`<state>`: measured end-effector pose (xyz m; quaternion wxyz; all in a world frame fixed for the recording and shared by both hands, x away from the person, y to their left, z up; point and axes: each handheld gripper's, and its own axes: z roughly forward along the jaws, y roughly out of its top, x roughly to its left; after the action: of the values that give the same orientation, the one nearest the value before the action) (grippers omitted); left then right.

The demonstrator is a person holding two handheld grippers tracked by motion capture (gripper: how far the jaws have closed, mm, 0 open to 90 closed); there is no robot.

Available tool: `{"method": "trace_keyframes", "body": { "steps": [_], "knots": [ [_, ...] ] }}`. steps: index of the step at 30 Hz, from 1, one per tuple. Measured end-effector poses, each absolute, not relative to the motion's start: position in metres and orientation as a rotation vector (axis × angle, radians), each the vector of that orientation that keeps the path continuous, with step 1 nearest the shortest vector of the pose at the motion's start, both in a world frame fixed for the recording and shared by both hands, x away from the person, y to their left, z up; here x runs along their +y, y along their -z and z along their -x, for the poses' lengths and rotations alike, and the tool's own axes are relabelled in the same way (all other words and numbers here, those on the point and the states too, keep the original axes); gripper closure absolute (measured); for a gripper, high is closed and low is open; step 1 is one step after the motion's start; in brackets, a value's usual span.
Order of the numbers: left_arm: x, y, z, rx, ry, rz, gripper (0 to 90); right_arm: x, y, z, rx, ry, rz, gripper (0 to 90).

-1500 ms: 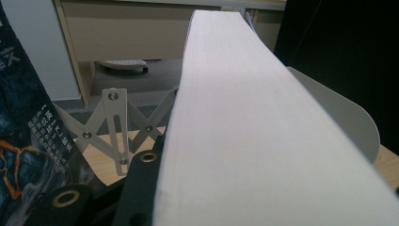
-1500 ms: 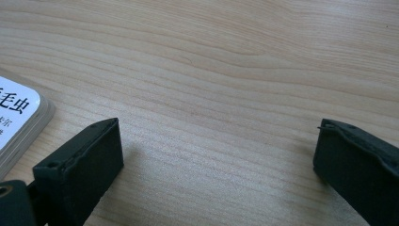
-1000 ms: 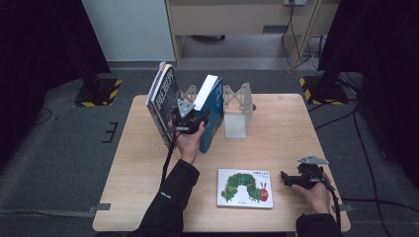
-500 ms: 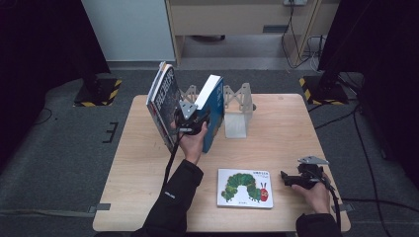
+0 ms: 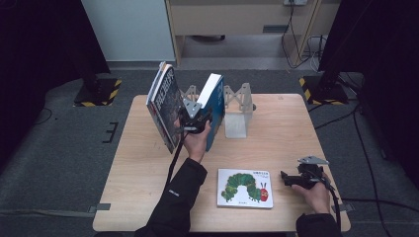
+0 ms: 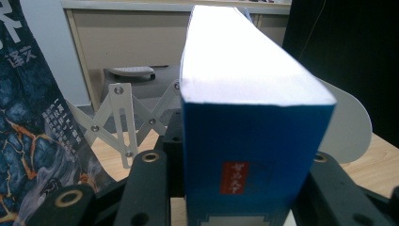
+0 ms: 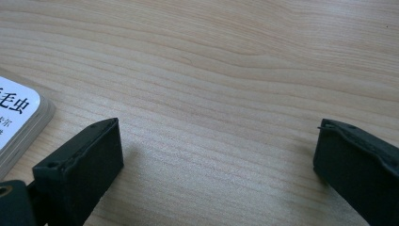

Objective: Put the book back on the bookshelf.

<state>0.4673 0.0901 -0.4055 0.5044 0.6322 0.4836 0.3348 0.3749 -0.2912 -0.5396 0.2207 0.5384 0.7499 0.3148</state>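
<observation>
A: What worries you most here?

B: The blue book (image 6: 249, 141) tipping. The left gripper (image 5: 195, 121) pinches it low down by the spine, and the jaws have just been closing on it, so the grip looks fresh. All the tall page block stands above the jaws and leans away from them. If the pads hold too little cover, I reckon the book swings over or slides out.

A: Anything beside it to hit?

B: Yes. The dark book (image 5: 165, 106) stands tilted just beyond the left jaw, and the white folding rack (image 6: 124, 125) sits behind and between the two. A sideways shove could knock the dark book flat or catch the rack's arms.

A: So where exactly is the blue book?

B: Right between the left jaws, spine toward the camera, its covers pressed by both pads, its upper part reaching forward past the fingertips toward the rack.

A: And the other hand?

B: The right gripper (image 5: 301, 178) rests on the table (image 7: 235, 70) with jaws spread wide and nothing between them. The caterpillar book (image 5: 245, 187) lies flat just outside its left jaw, not touching.
</observation>
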Motion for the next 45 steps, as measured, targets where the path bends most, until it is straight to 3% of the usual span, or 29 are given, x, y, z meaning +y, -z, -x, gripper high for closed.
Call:
{"method": "trace_keyframes", "body": {
  "steps": [17, 23, 28, 45],
  "knots": [
    [0.083, 0.407, -0.482, 1.162, -0.839, -1.526, 59.9, -0.291, 0.539, -0.376, 2.077, -0.868, -1.486, 1.8],
    [0.09, 0.415, -0.468, 1.125, -0.788, -1.543, 52.8, -0.291, 0.539, -0.376, 2.078, -0.868, -1.486, 1.9],
    [0.099, 0.426, -0.457, 1.112, -0.749, -1.551, 57.3, -0.291, 0.539, -0.376, 2.079, -0.868, -1.483, 1.8],
    [0.08, 0.421, -0.472, 1.165, -0.727, -1.548, 58.0, -0.291, 0.539, -0.376, 2.079, -0.867, -1.483, 1.8]
  ]
}}
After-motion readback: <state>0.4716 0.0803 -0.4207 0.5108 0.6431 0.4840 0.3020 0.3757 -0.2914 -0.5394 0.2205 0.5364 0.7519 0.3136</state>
